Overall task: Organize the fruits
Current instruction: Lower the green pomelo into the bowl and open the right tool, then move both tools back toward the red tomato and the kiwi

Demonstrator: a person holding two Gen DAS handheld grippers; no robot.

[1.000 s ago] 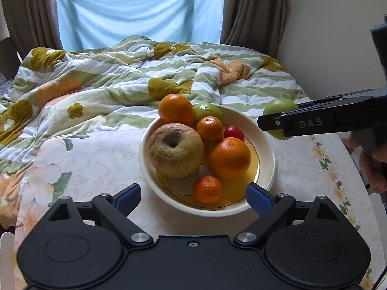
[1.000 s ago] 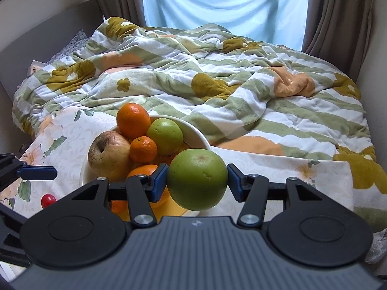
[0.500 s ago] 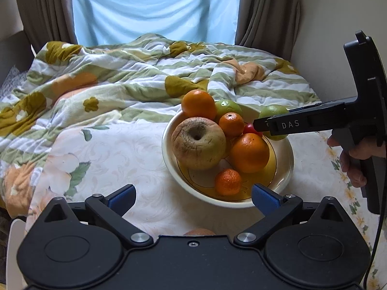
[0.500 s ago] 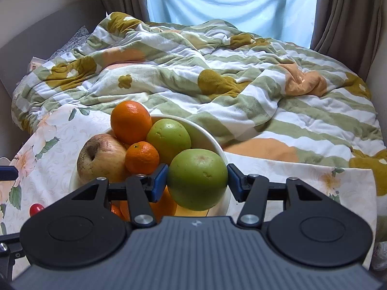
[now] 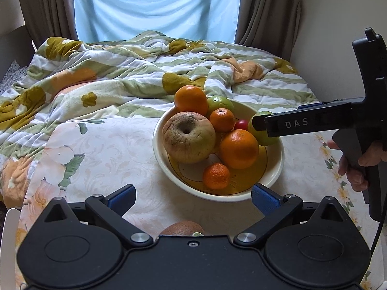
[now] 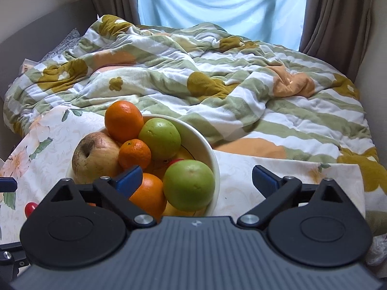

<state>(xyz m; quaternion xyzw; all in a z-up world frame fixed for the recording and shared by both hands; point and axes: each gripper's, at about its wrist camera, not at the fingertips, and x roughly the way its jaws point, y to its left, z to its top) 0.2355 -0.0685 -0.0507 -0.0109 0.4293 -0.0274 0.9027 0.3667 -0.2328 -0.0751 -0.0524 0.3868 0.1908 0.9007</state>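
Note:
A cream bowl (image 5: 278, 166) (image 6: 212, 159) on the floral cloth holds a wrinkled brown apple (image 5: 188, 140), oranges (image 5: 238, 148), small mandarins (image 5: 216, 176), a green apple (image 6: 159, 139) and a small red fruit (image 5: 241, 125). A second green apple (image 6: 189, 184) (image 5: 260, 135) rests in the bowl at its right rim. My right gripper (image 6: 196, 181) is open around it, fingers apart from it. My left gripper (image 5: 193, 197) is open and empty just before the bowl. A brown fruit (image 5: 181, 227) lies under it.
A rumpled striped blanket (image 5: 135, 77) lies behind the bowl on the bed. A small red fruit (image 6: 30, 208) lies on the cloth at left in the right wrist view. Curtains (image 6: 217, 2) and walls close the back and the right side.
My right gripper has opened and let go of the green apple, which now rests in the bowl. My left gripper has drawn back, and the brown fruit has come into view beneath it.

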